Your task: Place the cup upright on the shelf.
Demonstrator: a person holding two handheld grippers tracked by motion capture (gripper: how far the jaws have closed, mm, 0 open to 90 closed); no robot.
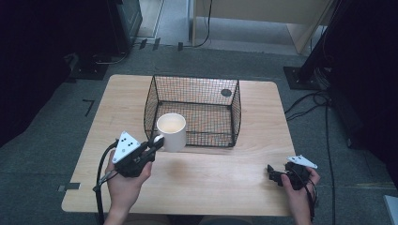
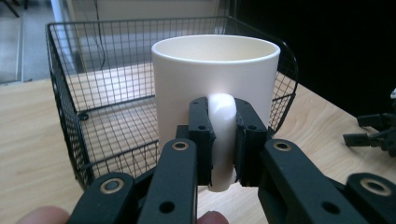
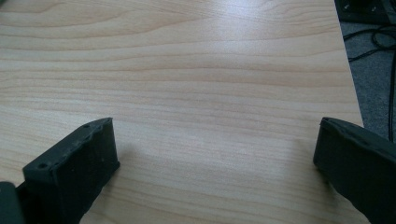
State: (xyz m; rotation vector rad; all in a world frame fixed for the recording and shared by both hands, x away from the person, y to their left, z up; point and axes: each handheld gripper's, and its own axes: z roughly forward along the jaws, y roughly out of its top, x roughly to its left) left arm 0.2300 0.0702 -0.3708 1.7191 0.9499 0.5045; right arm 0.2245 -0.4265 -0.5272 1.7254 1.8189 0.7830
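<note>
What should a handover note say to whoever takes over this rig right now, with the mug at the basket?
Left gripper: shut on the handle of the white mug, holding it upright at the near wall of the wire basket.
Right gripper: open, holding nothing, low over bare wood near the table right edge.
Done: mug gripped by its handle and brought to the basket.
Left: the mug looks to be outside the basket; probably lift it over the near wall, set it on the basket floor, then release.
</note>
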